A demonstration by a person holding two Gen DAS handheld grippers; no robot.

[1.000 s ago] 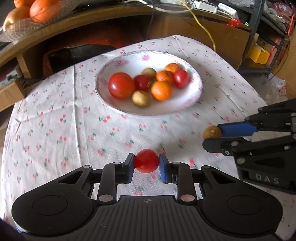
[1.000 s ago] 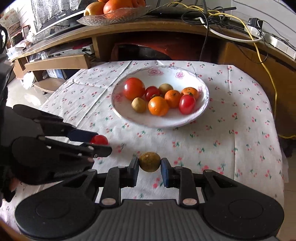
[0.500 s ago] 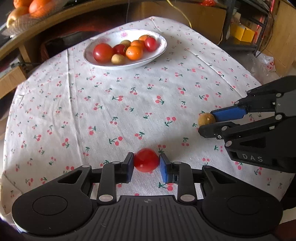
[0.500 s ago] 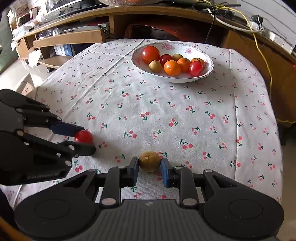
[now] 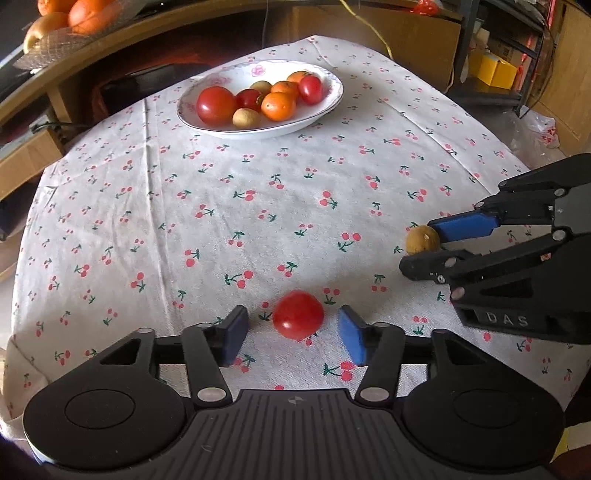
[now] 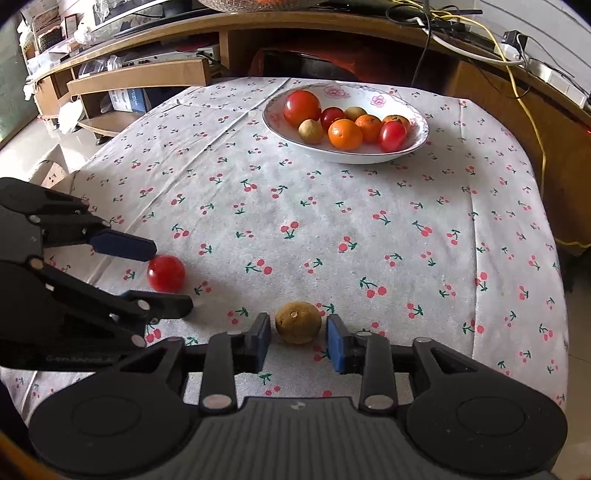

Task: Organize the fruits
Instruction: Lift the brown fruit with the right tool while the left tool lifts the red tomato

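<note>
A small red tomato [image 5: 298, 314] lies on the cherry-print tablecloth [image 5: 221, 192] between the spread fingers of my left gripper [image 5: 293, 332], which is open and clear of it on both sides. A brown round fruit [image 6: 298, 322] rests on the cloth inside my right gripper [image 6: 298, 341], open with narrow gaps on each side. Each gripper shows in the other's view: the right gripper [image 5: 424, 251] around the brown fruit [image 5: 423, 240], the left gripper [image 6: 166, 273] around the tomato [image 6: 165, 273]. The white floral plate [image 5: 332, 96] [image 6: 421, 136] at the far side holds several tomatoes, oranges and brown fruits.
A wooden shelf unit [image 6: 147, 74] curves behind the table, with a glass bowl of oranges [image 5: 70, 18] on top. A yellow cable [image 6: 532, 122] hangs at the right. A yellow box [image 5: 495, 70] sits on the floor beyond the table's right edge.
Both grippers carried their fruits back from the plate to the near part of the table, set them on the cloth, and opened.
</note>
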